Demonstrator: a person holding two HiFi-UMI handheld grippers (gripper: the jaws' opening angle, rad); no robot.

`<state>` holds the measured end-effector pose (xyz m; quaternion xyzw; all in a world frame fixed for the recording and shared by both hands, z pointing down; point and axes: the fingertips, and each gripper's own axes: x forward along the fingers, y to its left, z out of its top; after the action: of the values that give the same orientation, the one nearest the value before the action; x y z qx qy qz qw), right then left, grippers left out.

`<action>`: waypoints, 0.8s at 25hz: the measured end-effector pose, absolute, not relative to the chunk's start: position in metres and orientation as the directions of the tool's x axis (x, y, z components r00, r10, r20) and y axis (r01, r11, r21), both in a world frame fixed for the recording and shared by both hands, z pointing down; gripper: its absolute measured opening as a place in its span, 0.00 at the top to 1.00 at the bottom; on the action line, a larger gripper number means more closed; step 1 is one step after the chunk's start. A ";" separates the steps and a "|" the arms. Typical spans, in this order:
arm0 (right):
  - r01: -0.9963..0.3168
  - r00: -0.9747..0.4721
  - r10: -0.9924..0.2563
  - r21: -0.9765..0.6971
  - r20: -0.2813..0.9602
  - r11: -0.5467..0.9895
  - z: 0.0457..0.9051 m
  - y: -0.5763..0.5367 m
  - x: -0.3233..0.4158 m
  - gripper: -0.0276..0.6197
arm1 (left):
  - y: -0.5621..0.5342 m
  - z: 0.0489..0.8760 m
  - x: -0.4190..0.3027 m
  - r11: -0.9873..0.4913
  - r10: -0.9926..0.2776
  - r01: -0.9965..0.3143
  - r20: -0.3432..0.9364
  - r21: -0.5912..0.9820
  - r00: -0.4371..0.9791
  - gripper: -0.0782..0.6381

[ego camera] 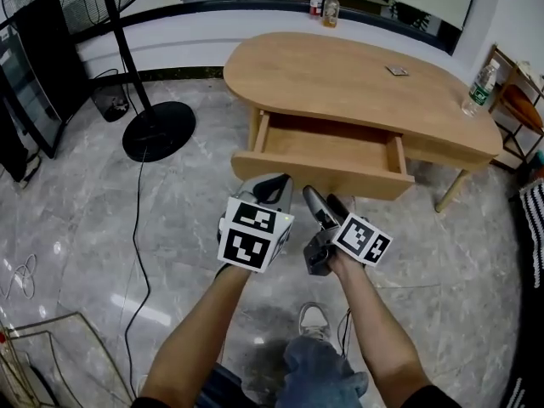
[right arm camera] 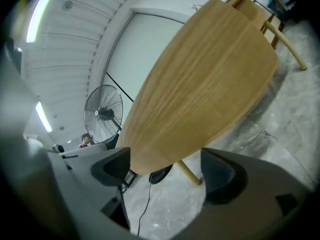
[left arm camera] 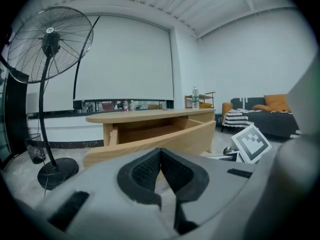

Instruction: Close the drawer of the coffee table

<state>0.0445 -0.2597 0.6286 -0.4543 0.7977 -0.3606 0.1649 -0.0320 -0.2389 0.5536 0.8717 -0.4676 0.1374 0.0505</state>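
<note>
The coffee table (ego camera: 340, 79) and its drawer (ego camera: 323, 173) are made of matt wood; the floor (ego camera: 76, 211) is covered with glossy stone.

No text can be read anywhere; the label on the clear bottle (ego camera: 480, 87) is too small.

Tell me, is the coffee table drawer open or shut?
Open. The drawer sticks out from under the coffee table, its inside exposed.
</note>
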 end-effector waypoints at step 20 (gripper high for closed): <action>-0.376 -0.458 -0.882 -0.874 -0.114 0.308 0.608 -0.289 0.060 0.32 | -0.245 0.561 -0.035 -0.531 -0.809 -0.847 0.306 -0.017 0.502 0.89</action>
<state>0.0597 -0.2886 0.6082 -0.4205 0.7480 -0.4113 0.3073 -0.0352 -0.2454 0.5609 0.8639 -0.4793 0.1393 0.0677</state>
